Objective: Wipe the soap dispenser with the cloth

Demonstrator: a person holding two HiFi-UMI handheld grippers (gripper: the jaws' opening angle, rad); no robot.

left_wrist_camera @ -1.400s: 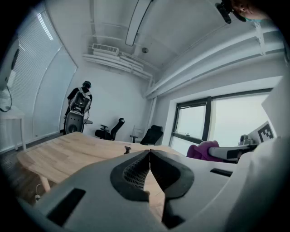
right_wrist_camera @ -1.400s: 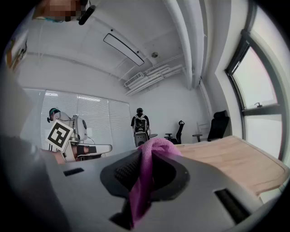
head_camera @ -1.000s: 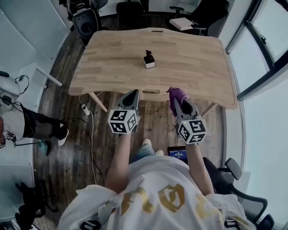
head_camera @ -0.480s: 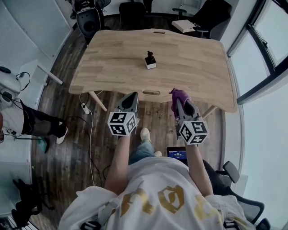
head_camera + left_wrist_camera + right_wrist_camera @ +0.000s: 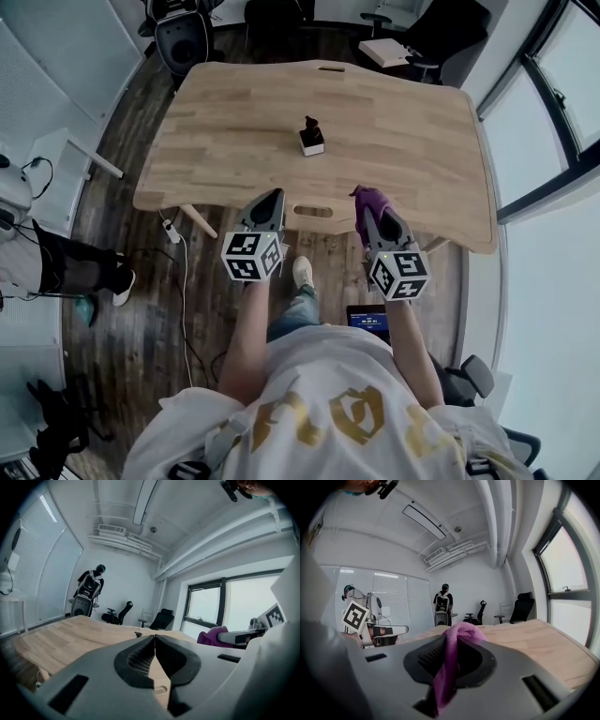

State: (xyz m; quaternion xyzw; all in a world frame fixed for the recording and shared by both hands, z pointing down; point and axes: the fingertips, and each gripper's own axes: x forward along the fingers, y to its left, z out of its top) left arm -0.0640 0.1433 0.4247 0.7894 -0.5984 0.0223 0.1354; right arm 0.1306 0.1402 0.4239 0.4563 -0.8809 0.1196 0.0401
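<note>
My left tongs [image 5: 271, 197]: pressed together, nothing in them | my right tongs [image 5: 366, 210]: pinching the purple cloth [image 5: 373, 197] | soap dispenser [image 5: 311, 137]: upright mid-counter [image 5: 225, 122], well apart from both tongs at the counter's near edge, beyond and between them

Soap dispenser [image 5: 310, 138] stands alone at the middle of the surface [image 5: 225, 131]; open wood all round it, near edge unobstructed.

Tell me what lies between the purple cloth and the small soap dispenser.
Nothing: the head view shows only bare light wooden tabletop between the purple cloth and the black-topped white soap dispenser.
</note>
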